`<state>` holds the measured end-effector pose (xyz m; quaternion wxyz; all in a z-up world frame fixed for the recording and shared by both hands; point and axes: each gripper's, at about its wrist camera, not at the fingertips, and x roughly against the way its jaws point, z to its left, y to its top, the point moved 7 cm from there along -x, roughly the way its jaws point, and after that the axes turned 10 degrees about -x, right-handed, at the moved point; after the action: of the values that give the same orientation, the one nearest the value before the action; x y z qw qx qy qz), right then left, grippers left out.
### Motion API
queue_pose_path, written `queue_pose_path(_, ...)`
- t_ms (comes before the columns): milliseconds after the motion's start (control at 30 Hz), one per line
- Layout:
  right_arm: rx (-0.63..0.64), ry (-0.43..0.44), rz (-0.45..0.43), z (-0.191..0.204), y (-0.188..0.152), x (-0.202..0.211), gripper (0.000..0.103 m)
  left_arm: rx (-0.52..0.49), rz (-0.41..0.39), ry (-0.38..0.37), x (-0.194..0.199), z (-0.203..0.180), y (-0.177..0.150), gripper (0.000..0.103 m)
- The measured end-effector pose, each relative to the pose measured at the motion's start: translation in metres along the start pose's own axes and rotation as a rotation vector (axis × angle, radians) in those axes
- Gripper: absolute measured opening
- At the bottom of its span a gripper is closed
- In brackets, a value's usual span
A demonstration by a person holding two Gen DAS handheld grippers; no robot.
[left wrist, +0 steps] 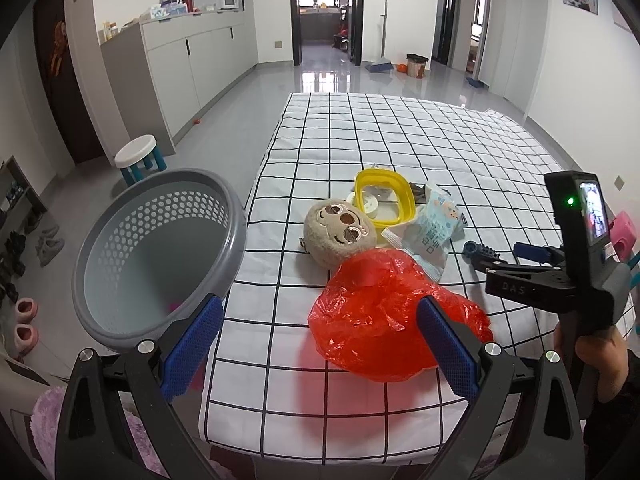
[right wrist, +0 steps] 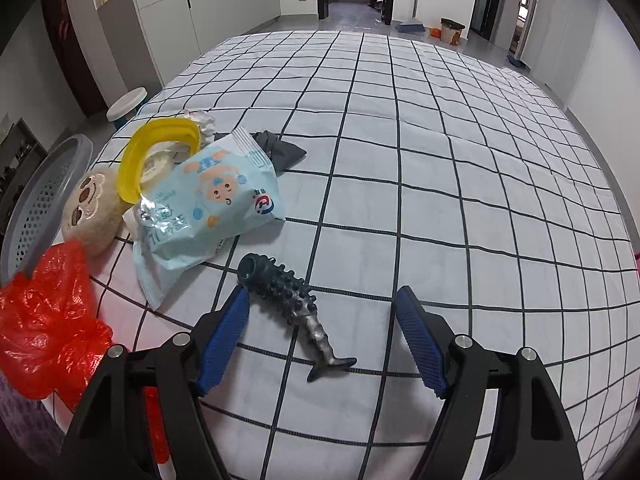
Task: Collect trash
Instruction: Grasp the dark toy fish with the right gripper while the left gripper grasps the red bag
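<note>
Hovering: left gripper [left wrist: 318,350] fingers apart around red bag [left wrist: 394,316]; right gripper [right wrist: 322,340] apart over toy shark [right wrist: 292,308]; bin [left wrist: 160,256] left.

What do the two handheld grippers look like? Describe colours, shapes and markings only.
The left gripper and right gripper each have black angular plastic arms, silver round bolts at the joints and two flat blue pads with a fine mesh texture. Seen from the left, the right one carries raised "DAS" lettering, a small screen and a green light.
</note>
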<state>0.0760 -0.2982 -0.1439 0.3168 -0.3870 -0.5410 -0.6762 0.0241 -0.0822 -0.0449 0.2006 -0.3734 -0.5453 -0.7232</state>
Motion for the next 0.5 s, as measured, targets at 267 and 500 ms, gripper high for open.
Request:
queue_pose_path(267,0.043,0.009,-0.008,0.011,0.000,-0.002,0.051,0.002,-0.021,-0.007,0.010,-0.002,0.003,0.095)
queue_pose_path(500,0.075,0.024,-0.010,0.020,-0.004,0.001,0.030,0.001,-0.039,-0.018,0.021,-0.007,0.004,0.095)
